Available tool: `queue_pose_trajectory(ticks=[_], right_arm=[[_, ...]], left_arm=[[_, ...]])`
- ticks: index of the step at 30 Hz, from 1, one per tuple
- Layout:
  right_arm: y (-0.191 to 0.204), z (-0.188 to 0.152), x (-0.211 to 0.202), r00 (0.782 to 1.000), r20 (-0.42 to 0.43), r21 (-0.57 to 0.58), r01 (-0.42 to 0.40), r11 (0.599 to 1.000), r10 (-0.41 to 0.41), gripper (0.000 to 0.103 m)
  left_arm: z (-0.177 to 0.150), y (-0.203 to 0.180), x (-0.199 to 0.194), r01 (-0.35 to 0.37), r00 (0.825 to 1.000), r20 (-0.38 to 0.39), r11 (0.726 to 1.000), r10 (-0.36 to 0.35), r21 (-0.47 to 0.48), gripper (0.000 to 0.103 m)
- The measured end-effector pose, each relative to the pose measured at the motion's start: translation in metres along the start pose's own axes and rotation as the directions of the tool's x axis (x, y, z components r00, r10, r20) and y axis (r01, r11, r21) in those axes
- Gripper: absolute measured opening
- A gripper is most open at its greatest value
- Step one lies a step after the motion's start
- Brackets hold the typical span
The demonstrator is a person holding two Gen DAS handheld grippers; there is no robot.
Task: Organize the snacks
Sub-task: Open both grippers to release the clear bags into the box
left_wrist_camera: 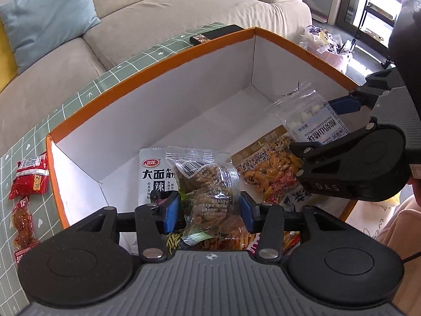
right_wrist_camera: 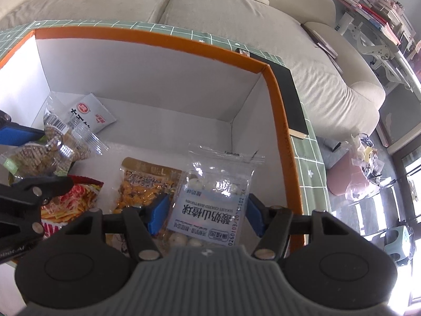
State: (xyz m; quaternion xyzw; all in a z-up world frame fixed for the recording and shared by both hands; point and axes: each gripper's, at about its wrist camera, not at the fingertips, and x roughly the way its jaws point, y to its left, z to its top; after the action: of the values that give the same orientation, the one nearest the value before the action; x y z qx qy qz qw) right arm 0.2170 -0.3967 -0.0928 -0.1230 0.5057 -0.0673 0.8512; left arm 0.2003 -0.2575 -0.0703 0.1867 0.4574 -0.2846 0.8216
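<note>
An orange-rimmed cardboard box (left_wrist_camera: 158,60) with white inner walls lies open on the table. My left gripper (left_wrist_camera: 210,208) is low inside its near end. Its blue pads touch both sides of a clear packet of brown snacks (left_wrist_camera: 208,179), also seen from the right wrist (right_wrist_camera: 52,144). My right gripper (right_wrist_camera: 206,213) is shut on a clear packet of white yogurt-coated balls (right_wrist_camera: 215,200) and holds it over the box's right end. On the box floor lie a white packet (left_wrist_camera: 152,179), a yellow packet (right_wrist_camera: 142,184) and a red and yellow packet (right_wrist_camera: 71,202).
Two red packets (left_wrist_camera: 30,176) (left_wrist_camera: 22,226) lie outside the box on the green checked cloth (left_wrist_camera: 92,89). A flat black object (right_wrist_camera: 289,97) lies along the box's far right side. A beige sofa (left_wrist_camera: 158,13) stands behind the table. A person's sleeve (left_wrist_camera: 402,210) shows at the right.
</note>
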Motion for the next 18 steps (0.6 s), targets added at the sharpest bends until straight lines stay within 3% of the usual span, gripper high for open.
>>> queue_pose_trajectory(ticks=[9, 18], right_arm=[[-0.004, 0.0, -0.009, 1.0, 0.004, 0.021, 0.008, 1.0, -0.008, 0.061], [-0.012, 0.004, -0.039, 0.997, 0.072, 0.054, 0.021, 0.998, -0.025, 0.072]], left_arm=[[0.0, 0.005, -0.008, 0.007, 0.999, 0.036, 1.0, -0.007, -0.007, 0.067], [0.001, 0.011, -0.036, 0.021, 0.991, 0.131, 0.999, -0.016, -0.039, 0.083]])
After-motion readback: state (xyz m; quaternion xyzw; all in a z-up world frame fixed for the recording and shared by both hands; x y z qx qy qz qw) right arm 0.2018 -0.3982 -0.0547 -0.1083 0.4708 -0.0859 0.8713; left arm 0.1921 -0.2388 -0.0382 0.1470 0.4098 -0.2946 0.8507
